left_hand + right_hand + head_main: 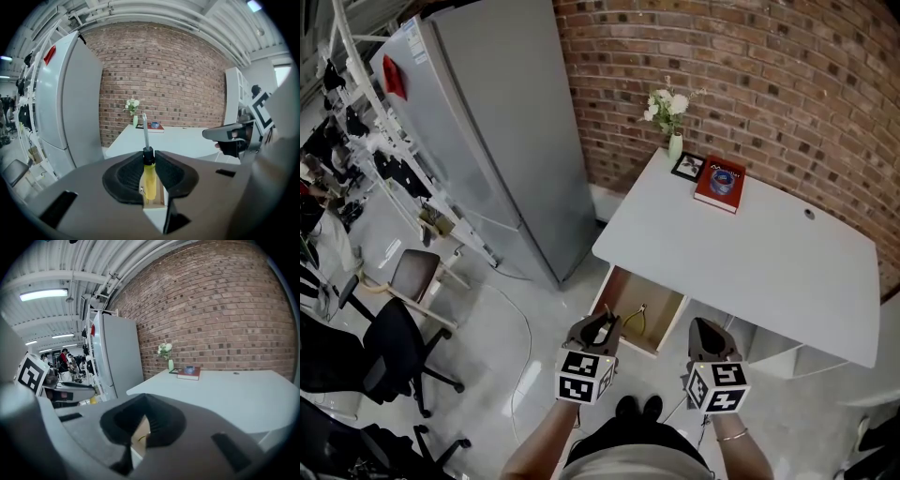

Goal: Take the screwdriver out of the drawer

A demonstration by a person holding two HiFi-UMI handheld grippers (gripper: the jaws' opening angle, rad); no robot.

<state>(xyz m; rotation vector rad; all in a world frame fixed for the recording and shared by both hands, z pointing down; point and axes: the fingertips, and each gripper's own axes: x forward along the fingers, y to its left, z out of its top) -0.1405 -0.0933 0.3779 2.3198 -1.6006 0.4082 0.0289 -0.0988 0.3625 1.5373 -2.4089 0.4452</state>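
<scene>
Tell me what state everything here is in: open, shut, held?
drawer: pulled open, pliers lying inside.
screwdriver: gripped at its yellow handle, shaft sticking out past the jaws.
left gripper: shut on the screwdriver.
right gripper: shut, empty.
fridge: doors closed.
book: closed, flat on the table.

Left gripper [602, 323] and right gripper [709, 330]: grey shells with black textured pads [171, 173], each topped by a white cube [584, 375] printed with black square markers. Forearms are unsleeved; a thin bracelet [731, 436] rings the right wrist. Dark garment [628, 439]; black shoes [638, 406].
</scene>
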